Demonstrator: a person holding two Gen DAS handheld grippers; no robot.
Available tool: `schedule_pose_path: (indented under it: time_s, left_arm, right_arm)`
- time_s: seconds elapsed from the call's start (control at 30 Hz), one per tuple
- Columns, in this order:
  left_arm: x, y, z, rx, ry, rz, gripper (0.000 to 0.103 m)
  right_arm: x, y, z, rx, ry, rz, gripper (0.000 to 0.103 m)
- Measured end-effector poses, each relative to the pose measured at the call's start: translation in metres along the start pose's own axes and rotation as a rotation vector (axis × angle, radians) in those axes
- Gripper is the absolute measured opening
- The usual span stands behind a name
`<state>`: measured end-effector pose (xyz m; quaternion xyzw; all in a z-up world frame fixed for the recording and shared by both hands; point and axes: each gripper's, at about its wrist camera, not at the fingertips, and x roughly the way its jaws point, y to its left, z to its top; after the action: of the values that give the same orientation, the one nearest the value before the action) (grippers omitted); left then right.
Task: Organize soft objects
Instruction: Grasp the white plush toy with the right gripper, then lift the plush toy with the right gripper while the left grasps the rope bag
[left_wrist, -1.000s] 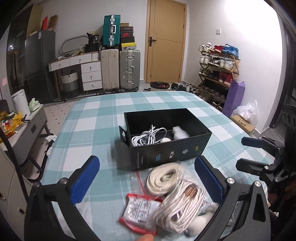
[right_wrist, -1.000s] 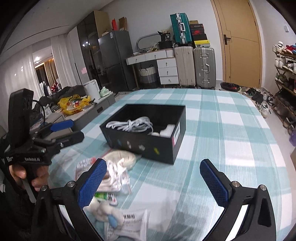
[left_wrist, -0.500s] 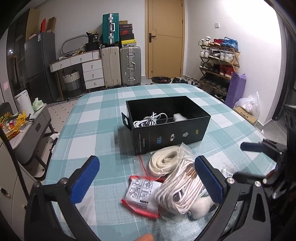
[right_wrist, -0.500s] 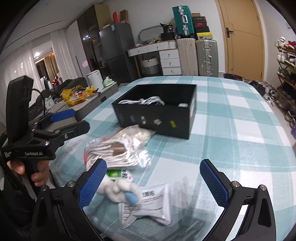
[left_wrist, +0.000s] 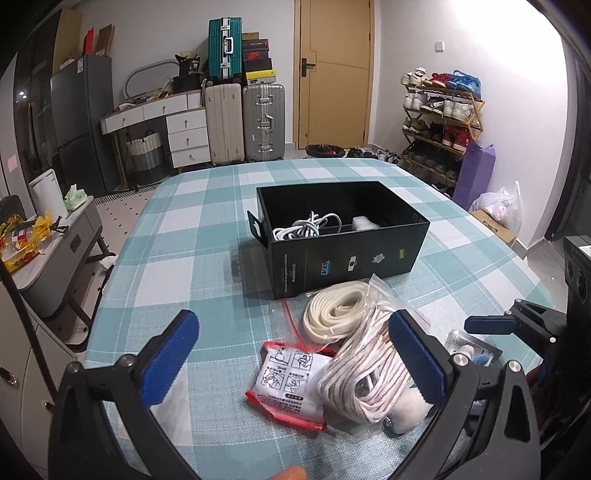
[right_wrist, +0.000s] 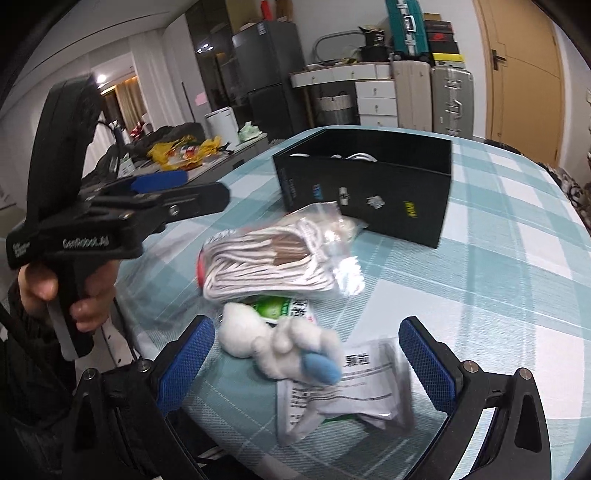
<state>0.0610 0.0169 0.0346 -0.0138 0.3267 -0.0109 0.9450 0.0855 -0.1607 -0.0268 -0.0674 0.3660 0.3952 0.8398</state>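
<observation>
Meanwhile, at the near edge of the checked tablecloth, I hold both pairs of tongs spread wide and empty above a heap of soft things waiting to be sorted. My left gripper hangs over a red-edged instruction pouch and a bagged bundle of white-and-pink cord, with a coil of flat cream strap lying just beyond, against the black box. The box stands open-topped in the middle of the table, well placed as the collecting bin: a white cable and a pale foam-like lump already lie inside. My right gripper, its view blurred, points at a small white plush toy with a blue tip that rests between its blue pads, touching neither. Under the toy lies a printed white sachet, and a green-labelled packet peeks out from beneath the cord bag. I judge the plush to be the next pick, since the jaws already bracket it; being soft, it should squash and hold easily, though the slick sachet beneath could come up with it
</observation>
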Motion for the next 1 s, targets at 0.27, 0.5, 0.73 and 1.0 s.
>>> schedule_pose_path:
  time_s: [0.27,0.5,0.73,1.0]
  left_arm:
    - [0.003,-0.004,-0.002,0.014,0.013,-0.002,0.103]
    - [0.003,-0.003,-0.003,0.016,0.014,-0.004,0.103]
    - [0.005,-0.007,-0.005,0.025,0.019,-0.008,0.103]
    - [0.005,-0.007,-0.005,0.025,0.02,-0.008,0.103]
  right_arm:
    - [0.015,-0.001,-0.004,0.019,0.029,0.06,0.083]
    - [0.022,0.01,-0.004,-0.012,0.034,0.077,0.078]
    - [0.02,0.015,-0.008,-0.04,0.035,0.07,0.067]
    - [0.015,0.012,-0.008,-0.044,0.028,0.118,0.04]
